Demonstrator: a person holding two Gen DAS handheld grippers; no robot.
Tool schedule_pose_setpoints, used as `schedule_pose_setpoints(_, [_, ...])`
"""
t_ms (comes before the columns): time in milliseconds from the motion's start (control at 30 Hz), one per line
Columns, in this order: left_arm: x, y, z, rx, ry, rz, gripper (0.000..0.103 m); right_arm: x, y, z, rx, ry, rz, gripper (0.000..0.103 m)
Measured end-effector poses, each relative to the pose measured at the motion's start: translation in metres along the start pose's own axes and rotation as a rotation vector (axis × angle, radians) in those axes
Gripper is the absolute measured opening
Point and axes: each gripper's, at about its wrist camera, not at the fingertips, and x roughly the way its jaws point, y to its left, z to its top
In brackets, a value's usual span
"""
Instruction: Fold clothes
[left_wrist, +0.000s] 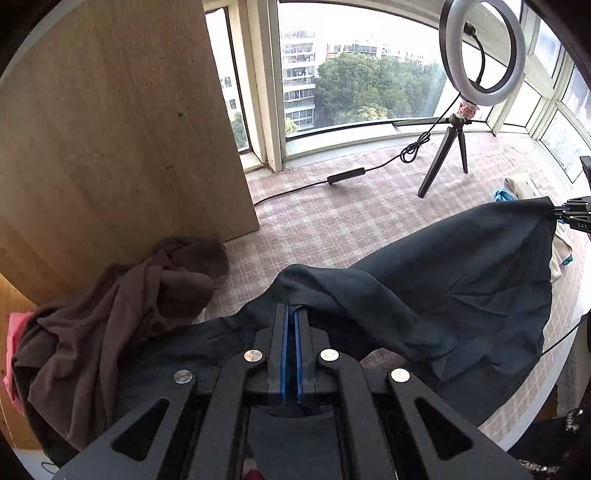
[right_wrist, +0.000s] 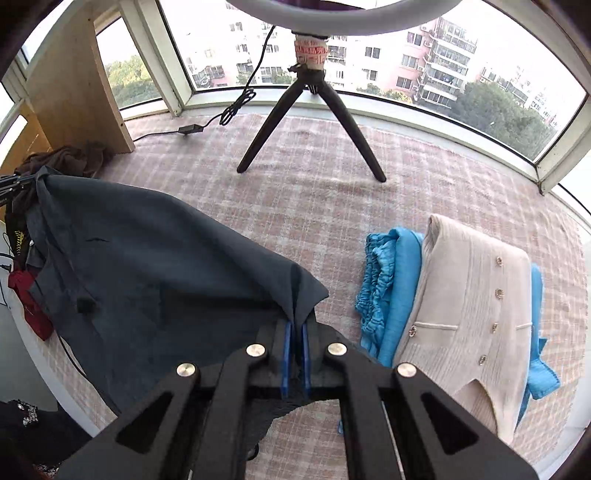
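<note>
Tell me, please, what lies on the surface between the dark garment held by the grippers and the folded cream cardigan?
In the right wrist view, only bare plaid cloth lies between the dark garment and the blue garment tucked under the cream cardigan.

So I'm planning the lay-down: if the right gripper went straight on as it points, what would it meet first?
Probably the plaid surface, beyond the dark garment that the right gripper holds; depth is unclear.

left gripper (left_wrist: 291, 312) clamping dark garment (left_wrist: 461, 295), brown clothes (left_wrist: 122, 314) beside
</note>
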Motion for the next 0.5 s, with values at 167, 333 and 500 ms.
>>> schedule_pose_setpoints(167, [-0.073,0.012,-0.027,0.003,-0.087,-0.005,0.002,-0.117,0.002,-0.005,0.012,-0.239,-0.008,0.005])
schedule_pose_setpoints(333, [-0.053,-0.012,-0.139,-0.036,0.126,-0.107,0.001,-0.111,0.031,-0.097,0.046,-0.114,0.029,0.005])
schedule_pose_setpoints(500, [0.001,-0.051,-0.271,-0.042,0.506,-0.208,0.0,-0.011,0.051,-0.251,0.192,0.333,0.108,0.008])
